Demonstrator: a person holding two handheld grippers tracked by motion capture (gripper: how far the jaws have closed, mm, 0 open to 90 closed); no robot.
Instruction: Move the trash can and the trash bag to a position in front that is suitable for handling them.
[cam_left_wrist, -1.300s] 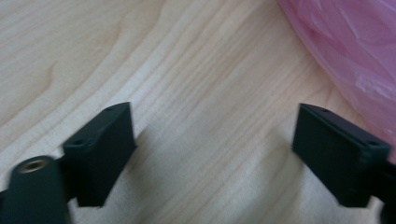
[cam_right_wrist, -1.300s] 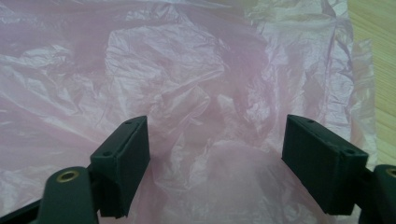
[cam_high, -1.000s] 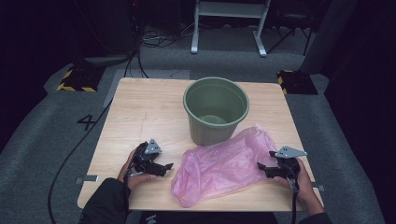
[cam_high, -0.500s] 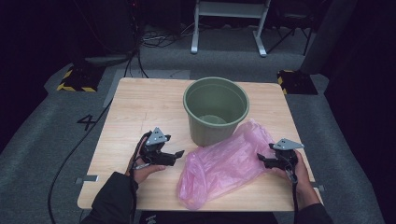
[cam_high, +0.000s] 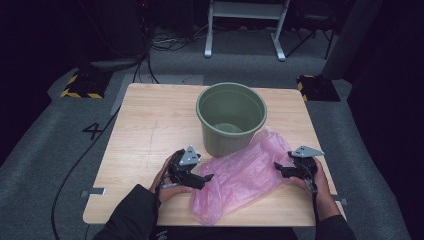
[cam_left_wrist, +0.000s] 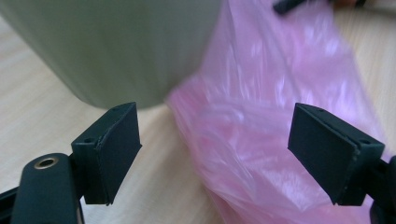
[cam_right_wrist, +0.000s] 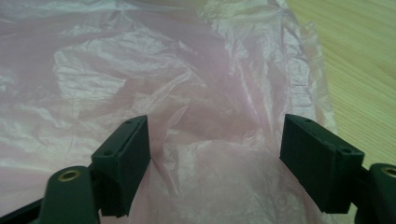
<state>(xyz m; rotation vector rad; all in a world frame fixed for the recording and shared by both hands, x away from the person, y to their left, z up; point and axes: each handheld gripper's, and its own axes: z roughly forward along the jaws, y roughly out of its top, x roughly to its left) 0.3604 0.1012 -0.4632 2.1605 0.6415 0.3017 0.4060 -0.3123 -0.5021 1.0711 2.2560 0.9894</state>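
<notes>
A crumpled pink plastic bag (cam_high: 245, 175) lies on the wooden table (cam_high: 150, 130), leaning against the front of a green bucket (cam_high: 230, 117). My left gripper (cam_high: 206, 180) is at the bag's left edge, open. In the left gripper view its jaws (cam_left_wrist: 217, 154) stand wide apart, with the bag (cam_left_wrist: 261, 116) and the bucket's wall (cam_left_wrist: 116, 46) just ahead. My right gripper (cam_high: 280, 170) is at the bag's right edge. Its jaws (cam_right_wrist: 217, 163) have just been opening a little. They straddle a fold of the bag (cam_right_wrist: 140, 70), and the pads do not press on it.
The bucket stands upright in the middle of the table, and its inside looks bare. Bare wood lies to the left and behind it. The table's front edge is close under both hands. A black cable (cam_high: 75, 170) runs across the grey floor at the left.
My left gripper has moved right and slightly up, from bare wood to the bag's left edge. The right gripper has hardly shifted.
</notes>
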